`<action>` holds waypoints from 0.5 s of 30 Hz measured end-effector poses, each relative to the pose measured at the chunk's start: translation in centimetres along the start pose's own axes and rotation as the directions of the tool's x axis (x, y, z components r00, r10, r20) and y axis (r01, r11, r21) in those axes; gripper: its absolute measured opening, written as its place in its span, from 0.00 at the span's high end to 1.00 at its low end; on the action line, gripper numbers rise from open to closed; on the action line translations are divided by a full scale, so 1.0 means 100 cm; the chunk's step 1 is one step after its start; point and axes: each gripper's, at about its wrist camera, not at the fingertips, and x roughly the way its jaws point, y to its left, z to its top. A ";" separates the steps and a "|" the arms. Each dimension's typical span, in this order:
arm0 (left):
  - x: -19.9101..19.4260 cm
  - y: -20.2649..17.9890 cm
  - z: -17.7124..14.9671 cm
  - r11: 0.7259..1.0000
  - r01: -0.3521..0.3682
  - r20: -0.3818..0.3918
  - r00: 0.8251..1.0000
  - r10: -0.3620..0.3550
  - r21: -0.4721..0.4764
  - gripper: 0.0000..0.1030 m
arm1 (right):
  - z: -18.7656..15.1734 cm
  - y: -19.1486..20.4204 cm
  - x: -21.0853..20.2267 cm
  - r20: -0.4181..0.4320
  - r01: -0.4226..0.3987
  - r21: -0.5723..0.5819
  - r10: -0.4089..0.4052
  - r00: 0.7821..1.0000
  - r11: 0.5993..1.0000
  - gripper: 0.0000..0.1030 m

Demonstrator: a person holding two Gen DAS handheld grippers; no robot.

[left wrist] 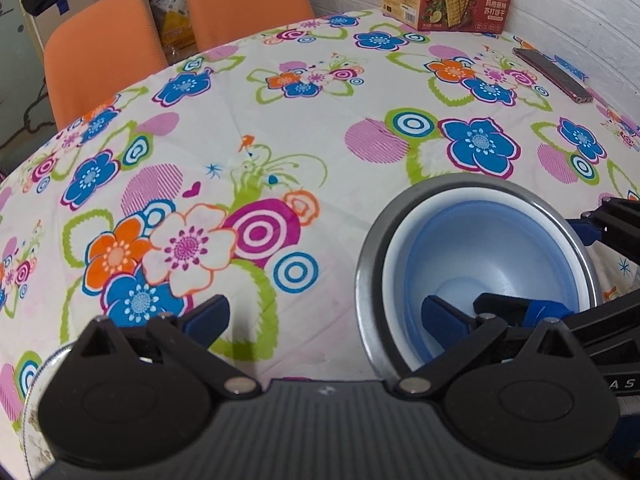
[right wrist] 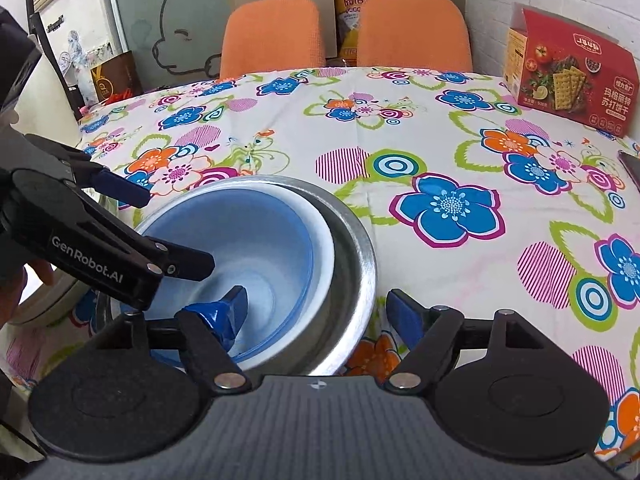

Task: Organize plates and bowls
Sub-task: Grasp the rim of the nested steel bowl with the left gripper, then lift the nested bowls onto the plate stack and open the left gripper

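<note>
1. A light-blue plastic bowl (right wrist: 256, 248) is nested in a white bowl (right wrist: 324, 240) inside a shiny steel bowl (right wrist: 356, 264) on the floral-clothed surface (right wrist: 400, 128).
2. Left tongs (left wrist: 324, 312) are spread wide, one finger inside the stack.
3. Right tongs (right wrist: 320, 312) are spread wide across the stack's rims.

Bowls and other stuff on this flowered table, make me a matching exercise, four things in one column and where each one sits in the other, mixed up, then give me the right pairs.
Things:
1. blue bowl
2. white bowl
3. metal bowl
4. cracker box

Places:
A. outermost of the nested stack, resting on the tablecloth
B. at the far right of the table, near the wall
C. innermost of the stack
D. between the other two bowls

Pairs: 1-C, 2-D, 3-A, 4-B
</note>
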 end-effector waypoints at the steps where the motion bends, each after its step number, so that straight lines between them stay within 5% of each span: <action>1: 0.000 0.000 0.000 1.000 0.000 0.002 1.000 0.000 0.003 0.02 | 0.000 0.001 0.000 0.000 0.003 0.000 -0.003 1.000 1.000 0.37; 15: 0.008 0.004 -0.003 0.996 0.073 -0.009 0.997 -0.073 -0.049 0.02 | -0.001 0.007 0.003 0.014 0.020 0.016 -0.020 1.000 1.000 0.30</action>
